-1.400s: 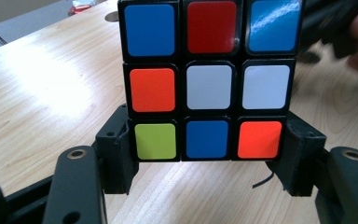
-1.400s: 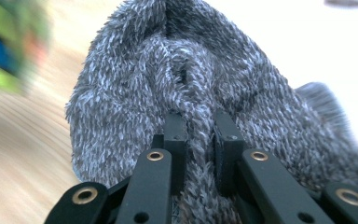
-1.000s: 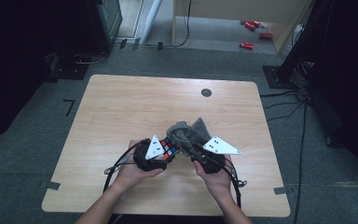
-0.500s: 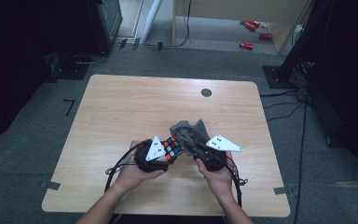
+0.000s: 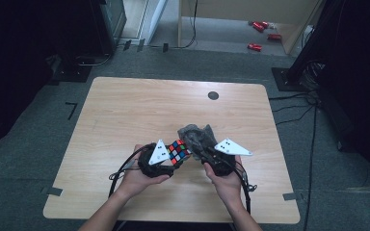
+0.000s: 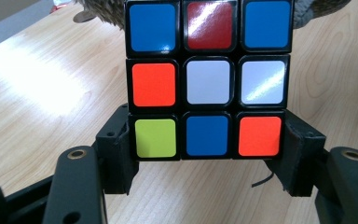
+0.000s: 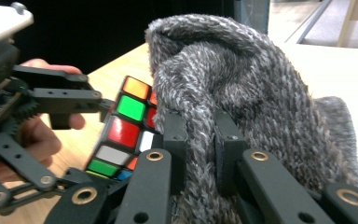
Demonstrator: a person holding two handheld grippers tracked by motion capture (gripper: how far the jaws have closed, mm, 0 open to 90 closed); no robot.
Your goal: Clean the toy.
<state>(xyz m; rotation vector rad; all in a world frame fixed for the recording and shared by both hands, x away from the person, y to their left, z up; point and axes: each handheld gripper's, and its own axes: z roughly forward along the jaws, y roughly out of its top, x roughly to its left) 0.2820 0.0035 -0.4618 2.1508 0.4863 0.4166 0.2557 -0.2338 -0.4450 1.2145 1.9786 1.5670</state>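
Jaws of the left gripper (image 6: pixel 207 172) are clamping a Rubik's cube (image 6: pixel 207 79) above the wooden table (image 5: pixel 139 115), while the right gripper (image 7: pixel 200 140) is pinching a grey knitted cloth (image 7: pixel 242 93) just beside it.

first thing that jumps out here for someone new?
The colourful puzzle cube, clamped by its bottom row between the jaws of the left gripper near the table's front middle. Right beside it, the right gripper pinches a fold of a grey knitted hat, its bulk bunched against the cube.
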